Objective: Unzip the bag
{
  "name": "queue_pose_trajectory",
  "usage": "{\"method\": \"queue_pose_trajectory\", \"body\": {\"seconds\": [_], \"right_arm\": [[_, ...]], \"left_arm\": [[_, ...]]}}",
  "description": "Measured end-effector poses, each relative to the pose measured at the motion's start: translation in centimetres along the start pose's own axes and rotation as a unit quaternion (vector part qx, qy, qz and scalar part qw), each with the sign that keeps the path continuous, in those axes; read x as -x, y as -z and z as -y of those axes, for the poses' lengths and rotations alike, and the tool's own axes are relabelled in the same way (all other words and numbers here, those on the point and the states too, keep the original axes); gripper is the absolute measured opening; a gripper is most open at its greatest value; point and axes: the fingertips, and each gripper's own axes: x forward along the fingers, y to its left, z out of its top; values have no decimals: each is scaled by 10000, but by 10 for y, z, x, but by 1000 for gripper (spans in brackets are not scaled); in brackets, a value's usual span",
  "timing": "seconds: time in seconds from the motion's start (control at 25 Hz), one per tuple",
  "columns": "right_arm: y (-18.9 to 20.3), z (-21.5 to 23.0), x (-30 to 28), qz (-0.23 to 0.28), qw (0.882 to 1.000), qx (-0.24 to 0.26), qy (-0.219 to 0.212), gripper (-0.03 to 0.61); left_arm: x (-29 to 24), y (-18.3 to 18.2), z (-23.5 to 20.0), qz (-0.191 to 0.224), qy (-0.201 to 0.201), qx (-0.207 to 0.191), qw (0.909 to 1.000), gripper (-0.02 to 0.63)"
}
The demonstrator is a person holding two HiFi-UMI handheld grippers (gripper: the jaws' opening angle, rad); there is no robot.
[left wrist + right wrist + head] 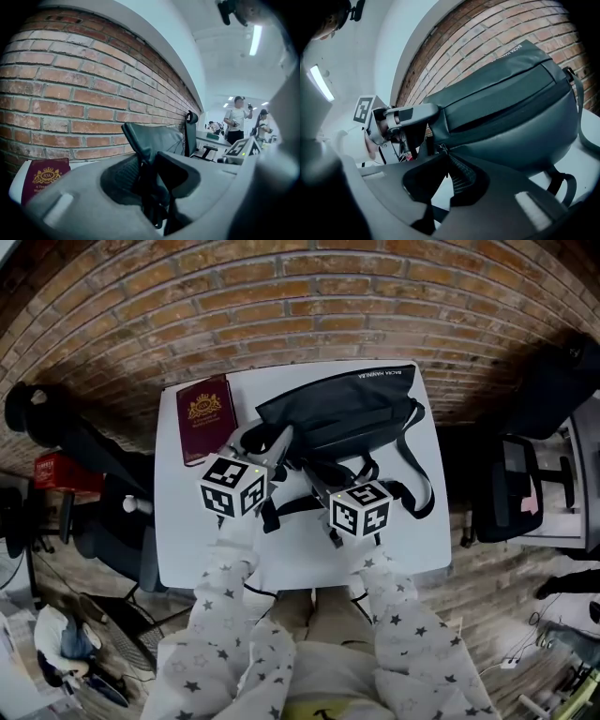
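Showing the dark bag lying across the rear half of a white bench, its long side toward a brick wall and its shoulder strap looping down the right side onto the bench top. A maroon booklet with a gold crest lies flat just beside the bag's left end, apart from it.

Left claw: set at the bag's left end. In the left gripper view its jaws are closed tight on a dark fold of the bag at that end, with fabric filling the space between the ribbed pad and the opposite jaw.

Right claw: set at the bag's front edge, just right of the left claw. In the right gripper view the jaw tips are drawn together on the small zip pull at the near corner of the bag, and farther back a sliver of white bench shows between the jaws. The zip line running along the bag's side appears closed.

Star-patterned sleeves lead from the lower edge of the head view to both tools.
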Motion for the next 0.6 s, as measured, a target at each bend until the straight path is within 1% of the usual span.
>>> {"method": "queue_pose_trajectory", "body": {"seconds": [0.4,0.6], "right_arm": [[-6,14,7,55,9996,-10,263,21],[-10,21,11,87,9991,62,415,23]], "left_arm": [[1,2,2,-29,142,-62,9999,101],[1,2,3,-53,178,-111,9998,101]]}}
